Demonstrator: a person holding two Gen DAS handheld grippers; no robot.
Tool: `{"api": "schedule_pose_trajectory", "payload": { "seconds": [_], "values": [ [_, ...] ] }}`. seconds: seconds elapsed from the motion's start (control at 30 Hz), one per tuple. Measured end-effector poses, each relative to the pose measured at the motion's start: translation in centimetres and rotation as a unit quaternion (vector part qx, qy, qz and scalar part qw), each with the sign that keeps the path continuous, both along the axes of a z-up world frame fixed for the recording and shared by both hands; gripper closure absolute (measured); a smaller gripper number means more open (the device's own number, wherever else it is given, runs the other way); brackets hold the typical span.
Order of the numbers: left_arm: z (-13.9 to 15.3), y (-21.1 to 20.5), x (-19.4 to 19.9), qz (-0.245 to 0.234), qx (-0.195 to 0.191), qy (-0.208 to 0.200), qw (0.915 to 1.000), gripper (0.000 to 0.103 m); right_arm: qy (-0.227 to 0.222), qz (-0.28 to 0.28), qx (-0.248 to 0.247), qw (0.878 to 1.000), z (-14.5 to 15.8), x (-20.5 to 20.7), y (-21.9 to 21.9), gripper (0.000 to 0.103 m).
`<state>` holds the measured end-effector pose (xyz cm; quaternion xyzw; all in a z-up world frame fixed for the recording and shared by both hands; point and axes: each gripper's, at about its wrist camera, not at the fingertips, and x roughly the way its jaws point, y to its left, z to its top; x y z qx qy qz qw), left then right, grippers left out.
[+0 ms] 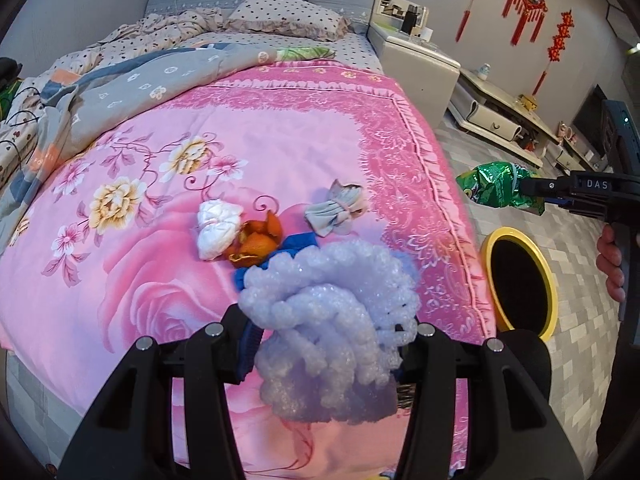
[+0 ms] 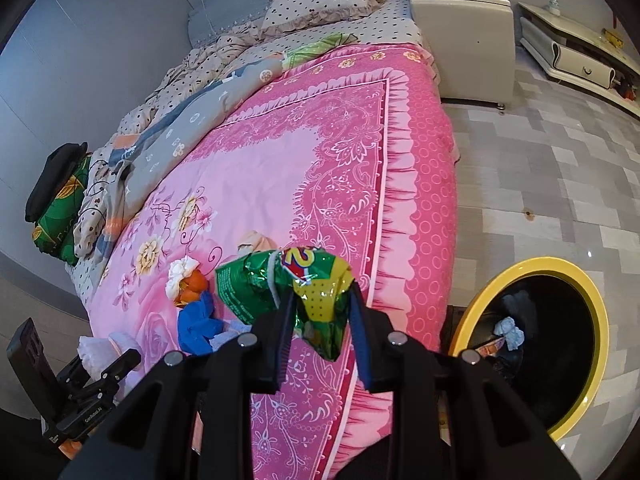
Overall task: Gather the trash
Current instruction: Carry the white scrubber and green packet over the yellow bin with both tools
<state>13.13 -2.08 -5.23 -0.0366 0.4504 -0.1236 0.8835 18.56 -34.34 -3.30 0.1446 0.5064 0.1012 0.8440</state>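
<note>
My left gripper is shut on a crumpled wad of white foam wrap, held just above the pink bedspread. My right gripper is shut on a crumpled green chip bag, held over the bed's edge; the bag also shows in the left wrist view. On the bed lie a white tissue ball, orange peel, a blue scrap and a grey cloth wad. A yellow-rimmed bin stands on the floor by the bed, with trash inside.
Rumpled quilts and a dotted pillow cover the far half of the bed. A white nightstand and a low cabinet stand beyond. Grey tiled floor lies right of the bed.
</note>
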Motion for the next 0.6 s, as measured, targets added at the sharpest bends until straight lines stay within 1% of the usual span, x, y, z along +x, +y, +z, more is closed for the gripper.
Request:
{"api": "schedule_pose_trajectory", "payload": {
  "seconds": [0.13,0.3,0.6],
  "values": [
    [0.9,-2.2,0.2,-0.019,-0.011,0.0,0.9998,0.056,-0.004,-0.014,0.0,1.0,0.3,-0.7,-1.8,0.078],
    [1.9,-5.2,0.4,-0.048,-0.01,-0.007,0.9988,0.056,-0.008,-0.035,0.0,0.999,0.5,-1.5,-4.5,0.078],
    [2.9,-10.8,0.7,-0.098,-0.015,-0.008,0.995,0.056,-0.01,-0.075,0.004,0.997,0.6,-2.9,-9.4,0.078]
  ]
}}
